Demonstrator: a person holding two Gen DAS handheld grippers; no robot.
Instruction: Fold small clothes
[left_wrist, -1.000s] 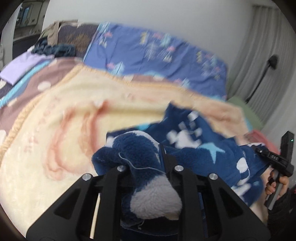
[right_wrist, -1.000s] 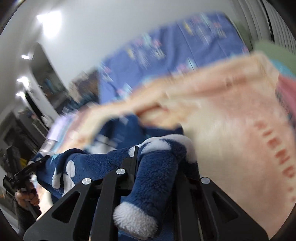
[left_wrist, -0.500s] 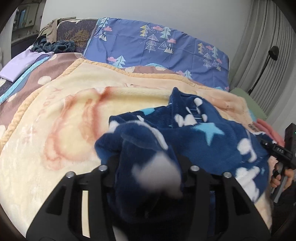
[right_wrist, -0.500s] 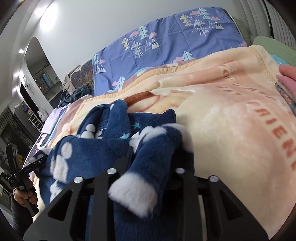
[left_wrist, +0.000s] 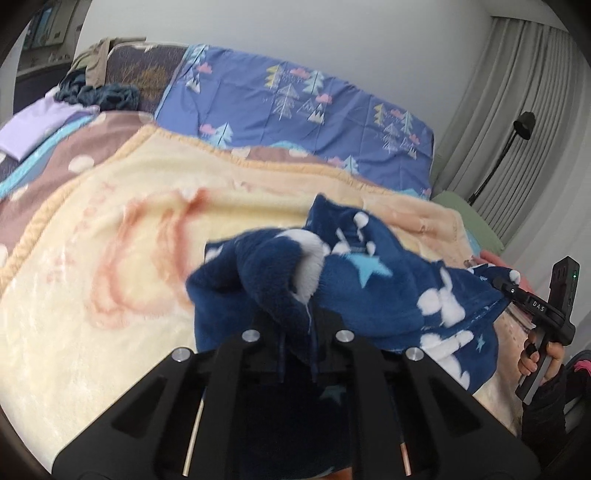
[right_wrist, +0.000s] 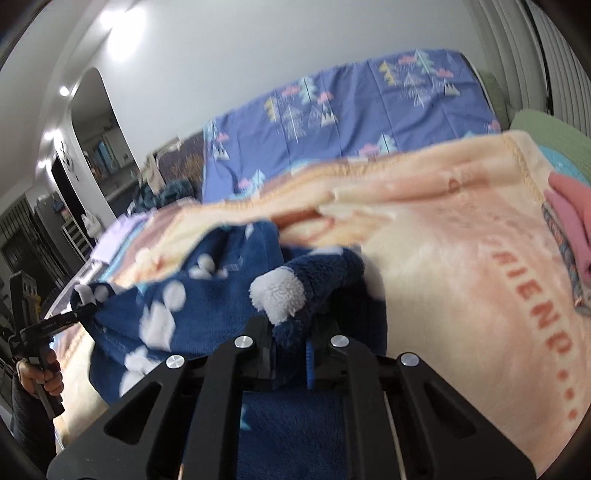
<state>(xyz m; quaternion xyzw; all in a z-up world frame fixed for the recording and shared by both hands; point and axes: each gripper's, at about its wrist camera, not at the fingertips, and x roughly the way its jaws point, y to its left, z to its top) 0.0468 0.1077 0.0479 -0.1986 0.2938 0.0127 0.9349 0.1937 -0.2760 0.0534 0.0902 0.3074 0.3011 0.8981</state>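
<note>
Fleece garment (left_wrist: 388, 291), navy with white blobs and stars, hangs stretched between our two grippers above the cream blanket (left_wrist: 110, 295) on the bed. Left gripper (left_wrist: 295, 325) is closing, a white-trimmed cuff bunched between its jaws; right gripper (right_wrist: 295, 332) is closing too, on the other white cuff (right_wrist: 277, 295). We judge it soft, light, floppy and thick, so it'll sag and bunch, not slip. Best hold: cuff hems, pinched deep.
</note>
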